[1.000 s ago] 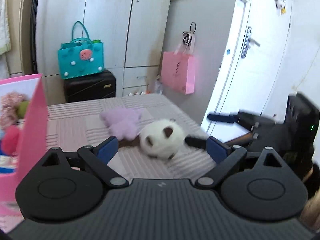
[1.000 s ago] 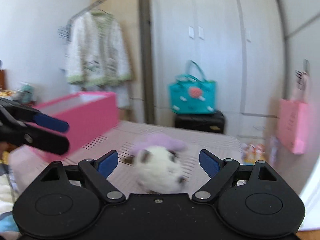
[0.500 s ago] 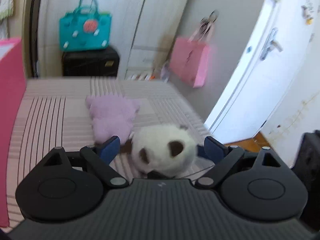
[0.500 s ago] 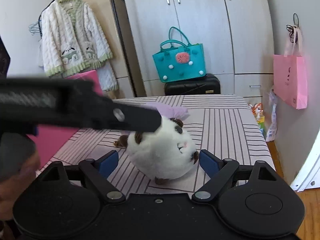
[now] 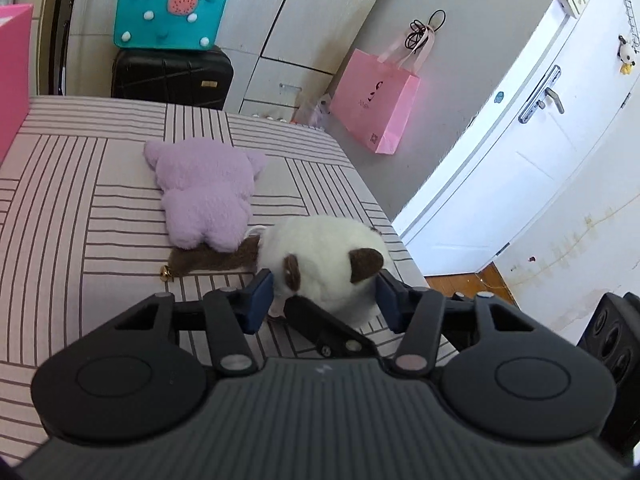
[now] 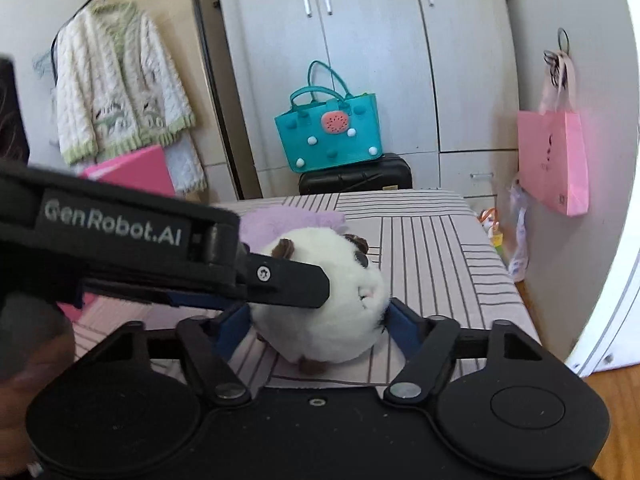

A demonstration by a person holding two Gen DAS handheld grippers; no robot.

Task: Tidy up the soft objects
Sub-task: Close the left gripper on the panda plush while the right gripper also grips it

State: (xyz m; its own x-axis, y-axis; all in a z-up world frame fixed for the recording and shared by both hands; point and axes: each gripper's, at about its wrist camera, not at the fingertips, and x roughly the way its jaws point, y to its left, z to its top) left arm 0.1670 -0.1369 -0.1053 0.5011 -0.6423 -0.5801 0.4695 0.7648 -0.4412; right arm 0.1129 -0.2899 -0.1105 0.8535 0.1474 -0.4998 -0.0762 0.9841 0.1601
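Note:
A round white plush toy (image 5: pixel 320 256) with brown ears lies near the right edge of the striped bed (image 5: pixel 60 184). Its brown tail (image 5: pixel 208 260) carries a small bell. My left gripper (image 5: pixel 326 300) is closing, and its blue pads press into the toy's sides. My right gripper (image 6: pixel 318 322) is also closing around the same toy (image 6: pixel 320 304); its pads stand at the flanks without squeezing. One left finger (image 6: pixel 288 280) crosses over the toy in the right wrist view. A flat purple plush (image 5: pixel 204 192) lies just behind.
A pink box (image 6: pixel 132 172) stands on the bed's left side. Past the bed's far end are a teal bag (image 5: pixel 172 12) on a black suitcase (image 5: pixel 172 76), a hanging pink paper bag (image 5: pixel 376 108) and a white door (image 5: pixel 520 140). The bed's edge drops off right of the toy.
Both grippers came down and forward onto the white plush toy. Their jaws narrowed around it, the left one more. The toy has stayed in place on the bed.

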